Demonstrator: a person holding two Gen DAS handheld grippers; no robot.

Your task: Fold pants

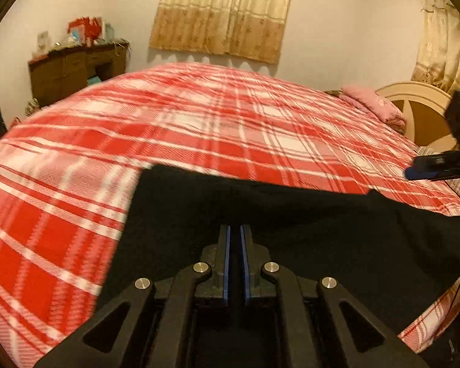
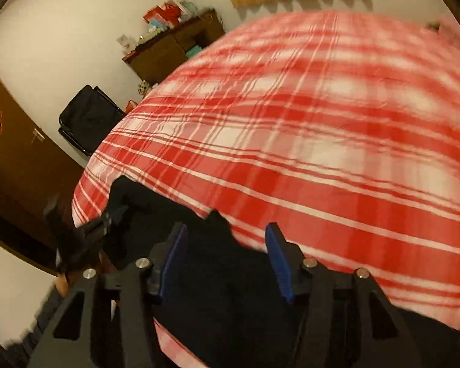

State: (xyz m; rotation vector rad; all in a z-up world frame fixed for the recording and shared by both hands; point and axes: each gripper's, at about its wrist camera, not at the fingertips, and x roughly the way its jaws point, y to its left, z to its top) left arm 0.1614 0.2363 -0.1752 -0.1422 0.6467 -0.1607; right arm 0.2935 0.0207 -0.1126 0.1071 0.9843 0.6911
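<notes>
Black pants point(image 1: 260, 211) lie on the near part of a bed with a red and white plaid cover point(image 1: 199, 128). My left gripper point(image 1: 235, 230) is shut on the pants, its blue pads pressed nearly together over the black cloth. My right gripper point(image 2: 227, 230) is open, its jaws wide apart above the pants point(image 2: 217, 291). The right gripper also shows at the right edge of the left wrist view point(image 1: 414, 170). The left gripper shows at the left of the right wrist view point(image 2: 113, 214), against the cloth.
A pink pillow point(image 1: 374, 104) and a cream headboard point(image 1: 414, 107) are at the far right of the bed. A brown dresser point(image 1: 73, 70) with clutter stands by the far wall. A black chair point(image 2: 89, 119) and a dark door point(image 2: 12, 141) are at the left.
</notes>
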